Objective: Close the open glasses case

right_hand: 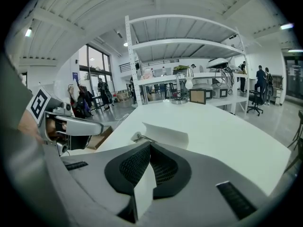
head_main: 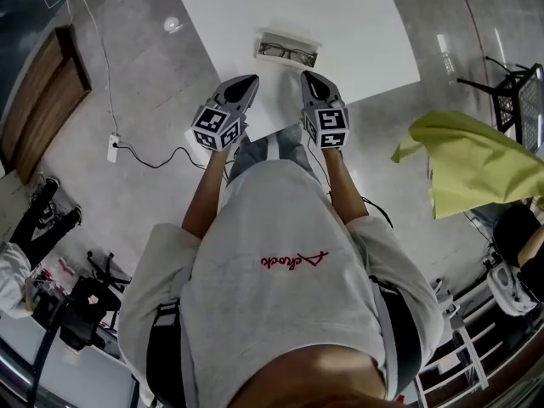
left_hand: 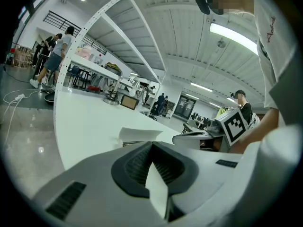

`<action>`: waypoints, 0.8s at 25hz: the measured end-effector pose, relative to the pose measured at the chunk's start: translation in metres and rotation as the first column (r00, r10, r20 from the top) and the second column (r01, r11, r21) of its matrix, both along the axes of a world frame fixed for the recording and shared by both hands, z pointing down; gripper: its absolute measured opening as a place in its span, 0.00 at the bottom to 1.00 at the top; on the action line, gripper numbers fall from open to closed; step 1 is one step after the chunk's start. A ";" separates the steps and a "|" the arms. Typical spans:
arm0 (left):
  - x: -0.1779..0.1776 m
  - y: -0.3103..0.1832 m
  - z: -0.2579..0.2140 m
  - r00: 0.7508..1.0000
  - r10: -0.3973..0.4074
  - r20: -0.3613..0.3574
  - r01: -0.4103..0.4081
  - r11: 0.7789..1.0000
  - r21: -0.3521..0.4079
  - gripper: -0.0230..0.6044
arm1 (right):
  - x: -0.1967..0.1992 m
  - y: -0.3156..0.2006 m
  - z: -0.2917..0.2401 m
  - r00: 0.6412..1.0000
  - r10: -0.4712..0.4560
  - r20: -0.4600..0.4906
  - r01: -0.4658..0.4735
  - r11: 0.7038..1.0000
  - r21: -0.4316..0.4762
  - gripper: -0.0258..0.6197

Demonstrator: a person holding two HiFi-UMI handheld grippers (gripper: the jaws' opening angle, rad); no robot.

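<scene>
The open white glasses case [head_main: 287, 49] lies on the white table [head_main: 340, 24] near its front edge, with dark-framed glasses [head_main: 287, 54] inside and its lid standing up. My left gripper [head_main: 247, 83] and right gripper [head_main: 307, 78] hover side by side just short of the case, both with jaws together and nothing between them. In the left gripper view the case [left_hand: 138, 135] sits right beyond the shut tips [left_hand: 151, 144], and the right gripper [left_hand: 201, 137] shows beside it. In the right gripper view the raised lid [right_hand: 166, 134] stands just past the tips [right_hand: 148, 144].
A small round object [head_main: 172, 25] lies on the table's far left. A yellow-green cloth [head_main: 472, 160] hangs to the right, and a power strip with cable [head_main: 113, 148] lies on the floor to the left. Shelving [right_hand: 184, 46] and several people stand beyond the table.
</scene>
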State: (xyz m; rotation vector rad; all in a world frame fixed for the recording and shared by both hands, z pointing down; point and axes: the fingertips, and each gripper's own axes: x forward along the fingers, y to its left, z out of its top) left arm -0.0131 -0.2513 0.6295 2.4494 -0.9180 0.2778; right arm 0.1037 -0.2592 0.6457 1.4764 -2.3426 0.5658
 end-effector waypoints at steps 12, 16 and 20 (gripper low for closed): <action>-0.007 -0.001 -0.002 1.000 -0.016 0.000 0.016 1.000 -0.002 0.08 | 0.005 -0.058 -0.002 0.999 -0.030 -0.041 0.031 0.999 0.026 0.08; -0.008 0.002 -0.003 1.000 -0.023 -0.001 0.023 1.000 -0.009 0.08 | 0.006 -0.066 -0.006 0.990 -0.074 -0.124 0.080 0.996 0.043 0.08; -0.009 0.001 0.000 1.000 -0.028 -0.002 0.028 1.000 -0.012 0.08 | 0.000 -0.069 -0.002 0.919 -0.180 -0.352 0.215 0.975 0.064 0.08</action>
